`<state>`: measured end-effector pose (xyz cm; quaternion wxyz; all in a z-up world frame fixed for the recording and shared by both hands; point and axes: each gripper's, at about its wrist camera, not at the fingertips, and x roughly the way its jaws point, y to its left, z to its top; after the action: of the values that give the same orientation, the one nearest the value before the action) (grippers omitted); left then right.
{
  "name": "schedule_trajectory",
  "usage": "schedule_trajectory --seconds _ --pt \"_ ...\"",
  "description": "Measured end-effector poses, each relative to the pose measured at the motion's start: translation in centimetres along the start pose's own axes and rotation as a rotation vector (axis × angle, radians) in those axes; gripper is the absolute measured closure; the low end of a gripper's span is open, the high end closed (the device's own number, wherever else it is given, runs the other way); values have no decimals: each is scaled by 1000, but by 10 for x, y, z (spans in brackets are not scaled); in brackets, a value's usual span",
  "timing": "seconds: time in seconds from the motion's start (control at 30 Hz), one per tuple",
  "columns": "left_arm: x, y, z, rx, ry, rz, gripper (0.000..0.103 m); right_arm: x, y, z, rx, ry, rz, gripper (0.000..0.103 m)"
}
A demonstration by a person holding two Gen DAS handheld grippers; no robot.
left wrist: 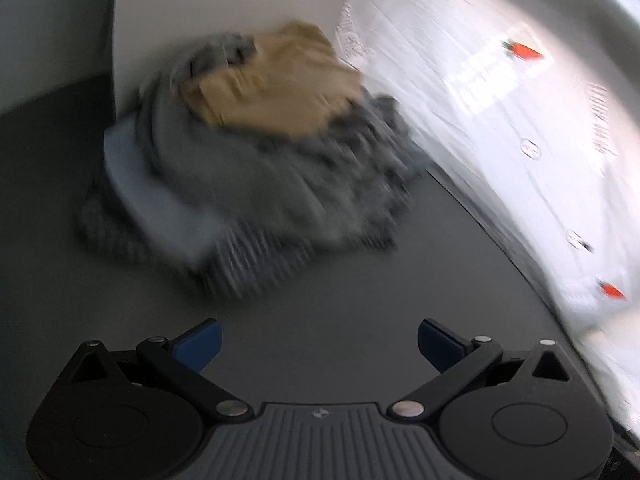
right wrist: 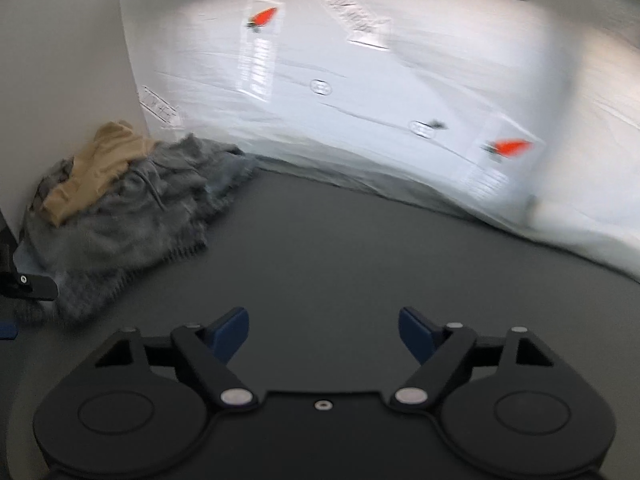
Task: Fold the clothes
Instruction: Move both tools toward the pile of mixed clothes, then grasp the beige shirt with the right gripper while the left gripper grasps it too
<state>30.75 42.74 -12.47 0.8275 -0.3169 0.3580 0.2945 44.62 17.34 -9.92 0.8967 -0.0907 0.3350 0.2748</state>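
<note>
Left tool (left wrist: 318, 344) and right tool (right wrist: 323, 332) both gape wide, holding nothing

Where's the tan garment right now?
The tan garment lies on top of the grey clothes pile, at the left of the right wrist view, against the white panel.

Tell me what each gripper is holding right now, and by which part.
Nothing is held. The left gripper and right gripper are both open over the dark table, short of the clothes pile.

A dark grey matte surface (right wrist: 340, 240) fills the foreground. Clear plastic sheeting (right wrist: 360, 120) with red carrot-shaped labels (right wrist: 264, 16) rises behind it. A white upright panel (right wrist: 60, 80) stands at left.
</note>
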Motion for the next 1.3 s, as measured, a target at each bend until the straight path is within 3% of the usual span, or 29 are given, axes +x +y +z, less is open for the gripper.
schedule_trajectory --seconds 0.13,0.23,0.27,0.3,0.37,0.43,0.53,0.67,1.03,1.3 --pt "38 21 57 -27 -21 36 2 71 39 44 56 15 95 47" --pt "60 39 88 -82 -27 31 11 109 64 74 130 22 210 60" --pt "68 44 96 -104 -22 35 19 122 72 84 155 26 253 72" --pt "76 50 103 -127 -16 39 28 134 80 93 189 35 300 78" --pt "87 56 112 -142 -3 43 35 157 97 111 258 54 393 93" --pt "99 62 120 -156 11 47 44 178 114 124 330 80 518 100" --pt "112 66 127 -173 30 41 44 207 141 136 396 134 663 100" --pt "122 70 136 -175 42 39 44 236 170 135 418 202 733 94" --pt "136 70 147 -171 80 52 42 248 186 128 479 259 715 68" --pt "137 70 147 -173 78 48 42 259 193 126 454 290 690 63"
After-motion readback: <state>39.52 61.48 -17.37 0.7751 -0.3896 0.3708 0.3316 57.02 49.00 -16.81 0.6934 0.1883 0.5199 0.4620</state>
